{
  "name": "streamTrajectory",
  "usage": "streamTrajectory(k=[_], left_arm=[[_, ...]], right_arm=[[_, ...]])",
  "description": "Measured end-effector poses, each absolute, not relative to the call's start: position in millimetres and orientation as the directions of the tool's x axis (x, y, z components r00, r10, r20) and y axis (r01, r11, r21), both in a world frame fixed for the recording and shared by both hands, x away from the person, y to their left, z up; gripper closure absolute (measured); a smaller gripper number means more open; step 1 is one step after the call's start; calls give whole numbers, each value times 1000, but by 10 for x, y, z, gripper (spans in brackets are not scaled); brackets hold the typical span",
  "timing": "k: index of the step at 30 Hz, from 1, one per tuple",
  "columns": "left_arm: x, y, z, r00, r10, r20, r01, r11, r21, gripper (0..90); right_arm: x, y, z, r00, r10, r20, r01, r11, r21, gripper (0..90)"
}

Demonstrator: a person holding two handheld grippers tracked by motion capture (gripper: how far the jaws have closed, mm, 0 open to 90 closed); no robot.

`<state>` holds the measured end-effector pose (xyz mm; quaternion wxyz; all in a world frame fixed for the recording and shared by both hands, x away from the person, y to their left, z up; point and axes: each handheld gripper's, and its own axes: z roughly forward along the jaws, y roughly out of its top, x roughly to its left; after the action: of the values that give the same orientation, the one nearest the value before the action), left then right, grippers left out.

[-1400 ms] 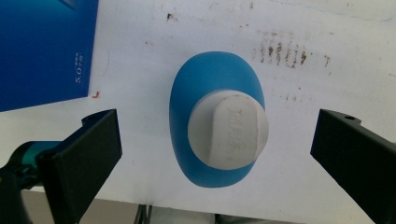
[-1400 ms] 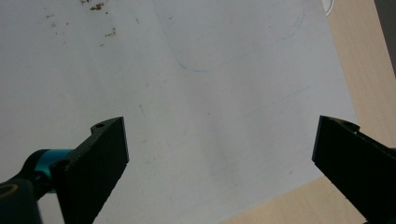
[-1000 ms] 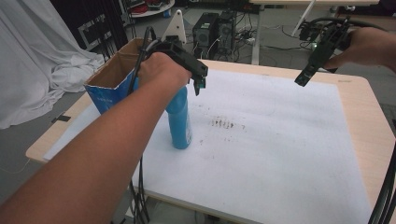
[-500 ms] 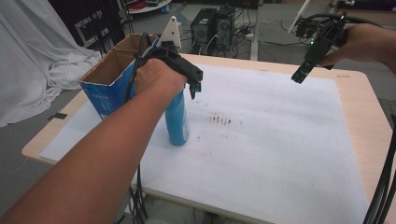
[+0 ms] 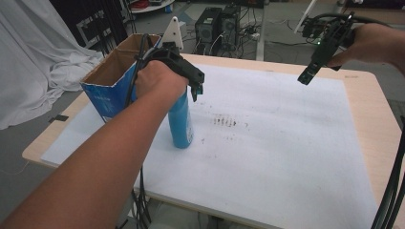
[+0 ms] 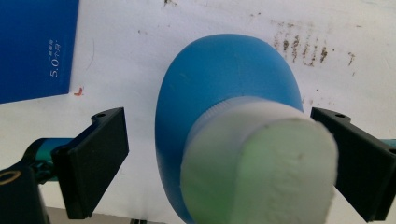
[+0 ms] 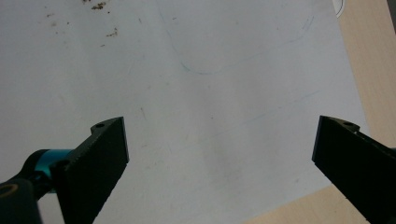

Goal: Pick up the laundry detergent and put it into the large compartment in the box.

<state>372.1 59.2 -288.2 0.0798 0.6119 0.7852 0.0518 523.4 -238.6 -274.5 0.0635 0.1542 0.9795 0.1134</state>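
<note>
From the high view, a blue bottle (image 5: pixel 181 125) stands upright on the white sheet (image 5: pixel 286 143) that covers the table (image 5: pixel 377 109), just beside an open cardboard box (image 5: pixel 111 81) with blue sides at the table's left edge. The left gripper (image 5: pixel 195 88) hangs right over the top of the bottle, held by the person's left hand (image 5: pixel 157 78). A patch of dark specks (image 5: pixel 224 121) marks the sheet near the bottle. Over at the far right corner the right gripper (image 5: pixel 306 76) is held up in the air, well apart from everything, pointing down at the sheet.

In the left gripper view, the bottle's pale cap (image 6: pixel 261 163) sits between the two black jaws, which stand wide apart; a gap shows on the left side, and on the right I cannot tell whether the jaw touches the cap. The box's blue wall (image 6: pixel 37 46) is at the upper left.

In the right gripper view, the jaws are spread wide with nothing between them, above bare sheet (image 7: pixel 210 93) and a strip of the wooden table edge (image 7: pixel 369 46).
</note>
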Motion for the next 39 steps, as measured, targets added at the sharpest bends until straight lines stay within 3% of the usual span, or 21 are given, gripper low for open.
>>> streamTrajectory(k=[27, 29, 39], left_arm=[[3723, 591, -2902, -248, 967, -56, 949, 254, 186, 218], [3724, 589, -2898, -246, 968, -57, 949, 252, 187, 266], [3726, 586, -2893, -241, 968, -66, 948, 250, 199, 341]], right_arm=[[5227, -2388, -2749, -946, 311, -88, 282, 928, 243, 28], [5224, -2381, -2753, -948, 305, -87, 277, 929, 245, 28], [5218, -2395, -2748, -947, 310, -87, 282, 928, 242, 28]])
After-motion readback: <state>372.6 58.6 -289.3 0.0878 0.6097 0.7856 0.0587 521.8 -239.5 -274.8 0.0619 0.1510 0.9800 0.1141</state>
